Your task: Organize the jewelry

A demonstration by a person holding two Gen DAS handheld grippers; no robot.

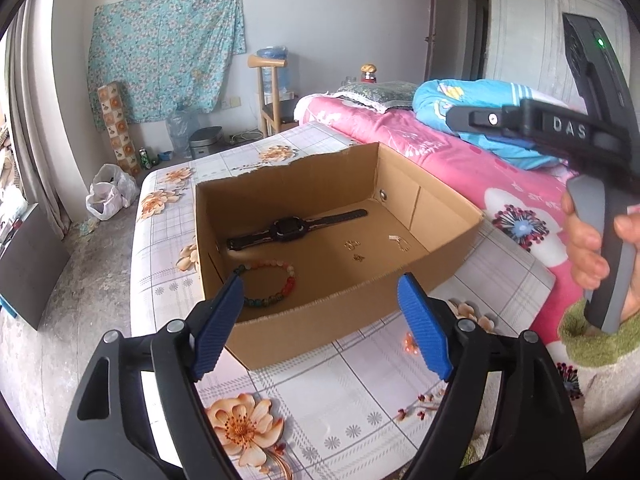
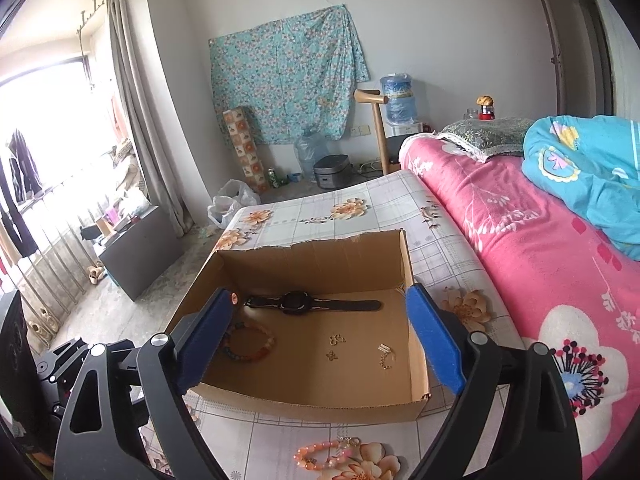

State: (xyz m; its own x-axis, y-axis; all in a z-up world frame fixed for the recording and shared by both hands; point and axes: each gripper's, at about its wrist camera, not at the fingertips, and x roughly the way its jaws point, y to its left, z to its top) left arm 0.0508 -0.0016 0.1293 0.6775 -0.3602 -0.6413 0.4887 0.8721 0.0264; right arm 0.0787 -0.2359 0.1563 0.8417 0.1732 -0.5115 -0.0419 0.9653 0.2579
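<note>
An open brown cardboard box [image 2: 304, 402] sits on a worktop [image 1: 352, 412] covered with a white checked cloth printed with peach flowers, and most of the jewelry lies on the box floor. Along the far side of the floor lies a black wristwatch with a dark strap [image 2: 298, 303], stretched out left to right. Near the left wall of the box lies a round bracelet of multicoloured beads [image 2: 250, 342], partly hidden in both views by a blue finger pad. Toward the middle lie two small gold earrings [image 2: 336, 346], just beside each other, and right of them a thin gold chain with a pale clasp [image 2: 385, 356], apart from the earrings.

Outside the box, on the worktop just in front of its near wall, lies a bracelet of orange-pink beads [image 2: 320, 456] with a small charm; it touches nothing else.

The left tongs [image 1: 320, 320] hover over the near-left edge of the box, their blue pads wide apart and holding nothing. The right tongs [image 2: 320, 344] hang above the box's near side, likewise spread wide and empty. In the left wrist view the person's right hand [image 1: 592, 248] grips the grey handle of the right tool.

A bed with a pink flowered blanket [image 2: 540, 264] borders the worktop on the right.
</note>
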